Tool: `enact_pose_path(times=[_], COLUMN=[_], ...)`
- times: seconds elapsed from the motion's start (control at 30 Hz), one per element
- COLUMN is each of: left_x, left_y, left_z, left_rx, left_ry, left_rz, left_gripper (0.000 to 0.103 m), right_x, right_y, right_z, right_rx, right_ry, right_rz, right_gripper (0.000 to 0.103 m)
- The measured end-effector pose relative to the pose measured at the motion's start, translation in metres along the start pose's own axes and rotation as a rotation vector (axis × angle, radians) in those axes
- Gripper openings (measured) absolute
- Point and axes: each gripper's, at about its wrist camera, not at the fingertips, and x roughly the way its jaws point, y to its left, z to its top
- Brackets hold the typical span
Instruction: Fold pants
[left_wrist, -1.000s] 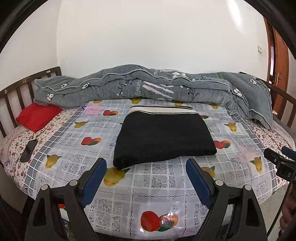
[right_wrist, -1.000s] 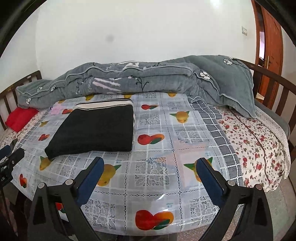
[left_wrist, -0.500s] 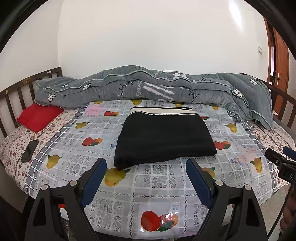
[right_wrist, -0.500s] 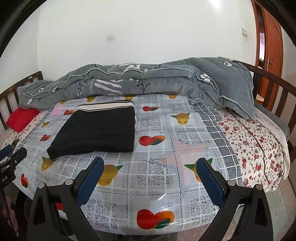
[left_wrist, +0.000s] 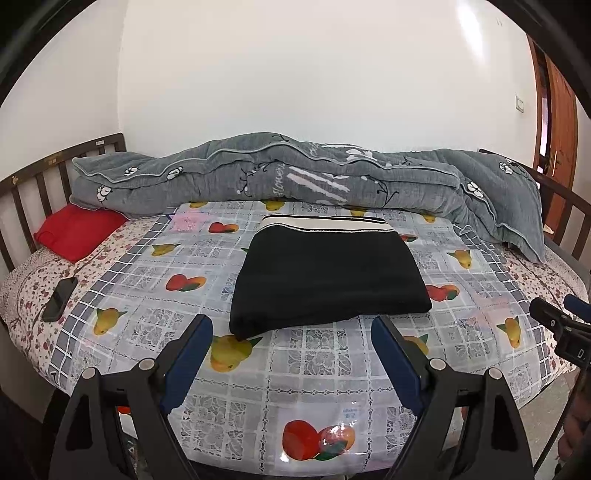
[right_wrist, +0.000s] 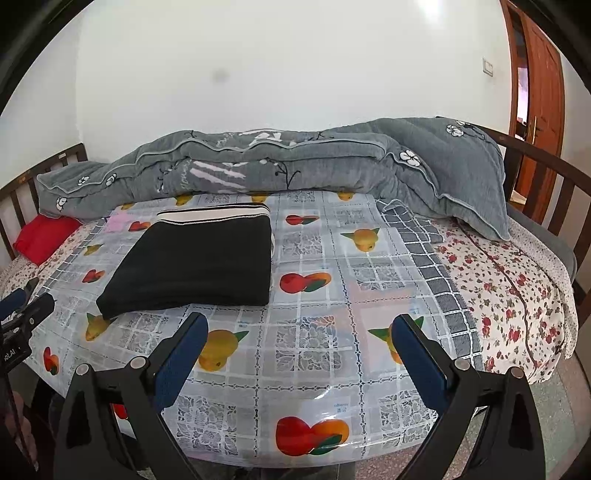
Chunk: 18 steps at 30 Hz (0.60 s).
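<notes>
The black pants (left_wrist: 327, 273) lie folded into a neat rectangle on the fruit-print plastic cover (left_wrist: 295, 373) of the bed, with a white striped waistband at the far edge. They also show in the right wrist view (right_wrist: 195, 264), left of centre. My left gripper (left_wrist: 291, 332) is open and empty, held back over the near edge of the bed, apart from the pants. My right gripper (right_wrist: 299, 334) is open and empty, to the right of the pants. Each gripper shows at the edge of the other's view.
A rolled grey quilt (left_wrist: 303, 181) lies along the far side of the bed. A red pillow (left_wrist: 74, 230) and a black phone (left_wrist: 59, 299) lie at the left. Wooden rails (right_wrist: 546, 184) ring the bed. A brown door (right_wrist: 539, 88) stands at the right.
Both grippers have drawn back and up slightly from the bed. The pants have not moved.
</notes>
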Motion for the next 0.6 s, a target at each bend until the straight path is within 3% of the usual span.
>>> enact_pose_path(times=[0.6], left_x=[-0.0022], left_y=[0.0017], left_z=[-0.0004], left_rx=[-0.003], left_ry=[-0.003], left_rz=[0.0], left_gripper=[0.087], right_x=[-0.0059], right_y=[0.0046], right_z=[0.0035], right_rx=[-0.002], right_ry=[-0.008], right_rz=[0.004], right_gripper=[0.098])
